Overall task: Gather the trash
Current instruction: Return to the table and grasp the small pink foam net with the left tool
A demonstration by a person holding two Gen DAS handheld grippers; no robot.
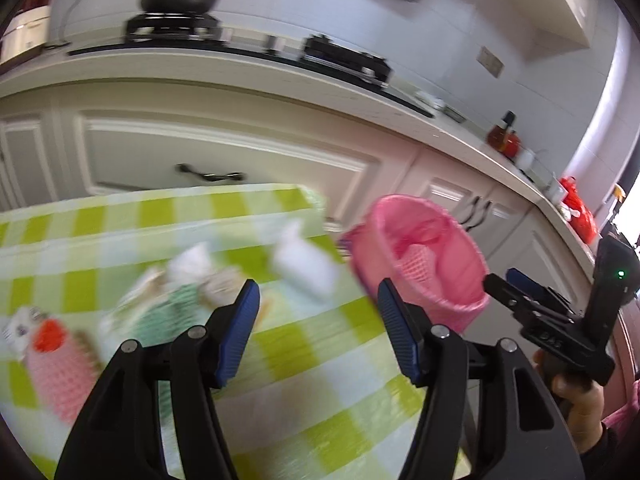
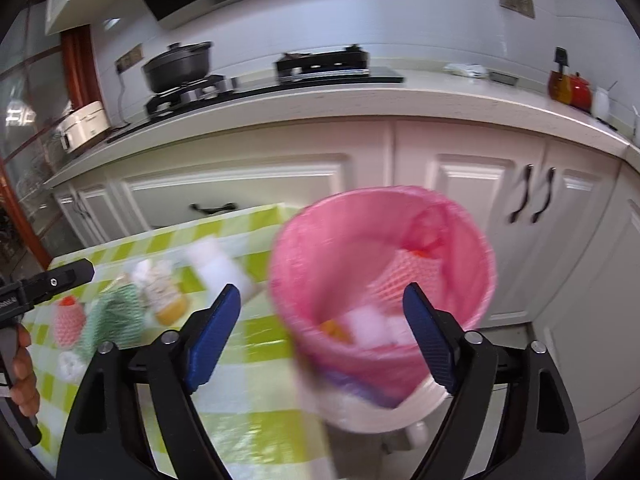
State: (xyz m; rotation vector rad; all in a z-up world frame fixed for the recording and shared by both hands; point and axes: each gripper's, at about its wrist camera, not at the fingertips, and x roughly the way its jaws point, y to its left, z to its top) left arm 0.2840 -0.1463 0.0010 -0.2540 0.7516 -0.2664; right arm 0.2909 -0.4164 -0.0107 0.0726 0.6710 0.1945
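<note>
**Pink bin filling, litter waiting on the checked cloth**

Pink liner marks your target: the trash bin (image 2: 380,308) stands just off the right end of the table, and your right gripper (image 2: 322,312) hangs over its mouth with the jaws spread wide and nothing between them. Your left gripper (image 1: 318,304) is also parted and empty, aimed at the green checked tablecloth (image 1: 304,364).

What is left to collect lies to the left of both tools: a white crumpled wrapper (image 1: 306,266) nearest the bin, then a green foam net (image 1: 168,312), then a pink foam net (image 1: 60,364) farthest out. I judge your left hand the nearer one to all three, so the next reach should go leftward and down from there. Blur hides which way each piece's long axis runs.

Only the right wrist view looks down into the bin, showing a pink net (image 2: 404,280), something orange and white scraps at the bottom. The left wrist view alone shows your right gripper from outside, beside the bin's rim.
</note>
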